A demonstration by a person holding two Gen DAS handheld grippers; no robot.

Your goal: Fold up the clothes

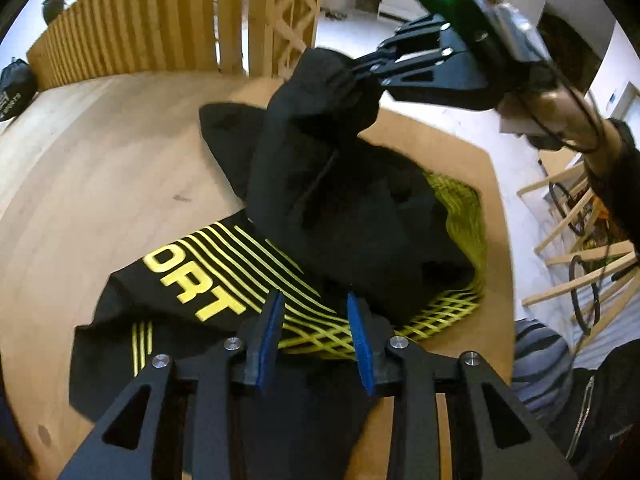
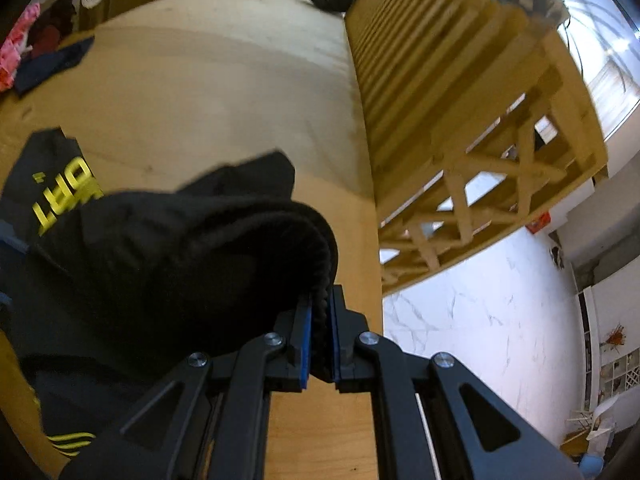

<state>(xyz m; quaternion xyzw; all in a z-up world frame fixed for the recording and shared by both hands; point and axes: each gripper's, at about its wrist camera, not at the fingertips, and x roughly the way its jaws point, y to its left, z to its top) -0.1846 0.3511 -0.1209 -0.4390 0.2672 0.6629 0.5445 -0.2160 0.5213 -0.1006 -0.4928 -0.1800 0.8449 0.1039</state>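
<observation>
Shirt (image 1: pixel 340 216) lifted by right tool (image 2: pixel 320 328) (lettering sideways).

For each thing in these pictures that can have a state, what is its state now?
Left gripper: open, holding nothing, above the shirt.
Right gripper: shut on a ribbed edge of the shirt, lifted off the table.
Black shirt: partly flat on the table, one part raised, yellow print facing up.
Wooden table: carries the shirt.
</observation>
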